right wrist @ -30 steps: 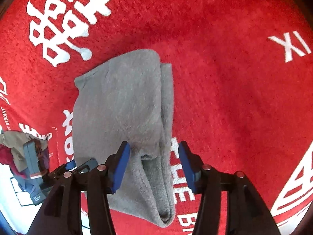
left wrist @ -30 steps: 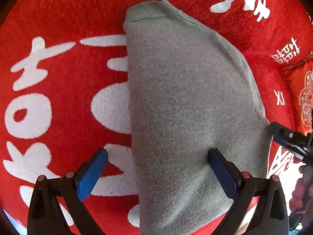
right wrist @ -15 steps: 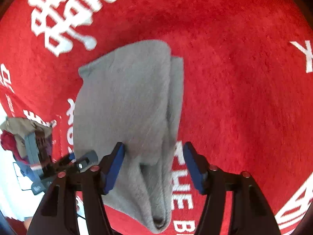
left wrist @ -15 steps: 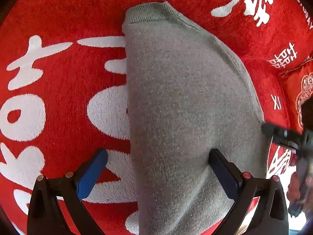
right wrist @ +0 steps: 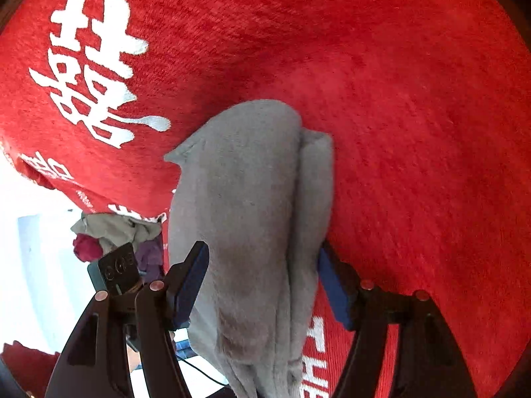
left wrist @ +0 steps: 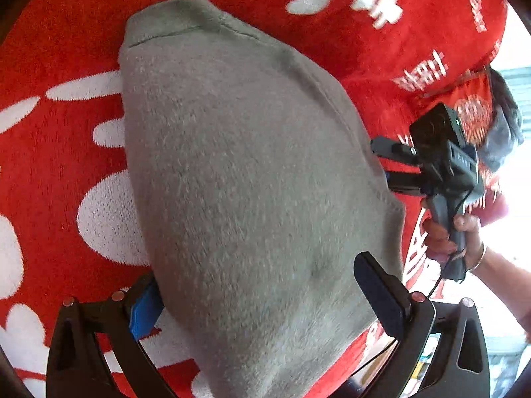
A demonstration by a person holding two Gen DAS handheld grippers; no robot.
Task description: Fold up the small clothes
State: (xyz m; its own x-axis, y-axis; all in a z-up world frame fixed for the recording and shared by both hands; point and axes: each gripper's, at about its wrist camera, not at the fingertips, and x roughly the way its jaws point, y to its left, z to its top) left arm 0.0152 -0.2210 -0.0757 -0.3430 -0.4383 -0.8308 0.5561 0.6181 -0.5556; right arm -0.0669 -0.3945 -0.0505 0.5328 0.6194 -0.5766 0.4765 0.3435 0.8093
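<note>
- Since a sec ago we've tilted both grippers; the gray garment [left wrist: 252,179] bulges nearer the cams and seems partly lifted off the red cloth [right wrist: 415,99].
- Left gripper [left wrist: 262,301]: fingers wide, garment between, no pinch.
- Right gripper [right wrist: 262,282]: fingers spread, straddling the folded edge, grip unclear.
- Looks like mid-fold, w/ the pile of clothes [right wrist: 109,232] waiting.

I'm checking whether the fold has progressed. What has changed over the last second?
The gray garment now fills the span between the right gripper fingers; that gripper has shifted toward the mat's edge. The left gripper stays open, straddling the garment. The garment stays folded on the red mat.
</note>
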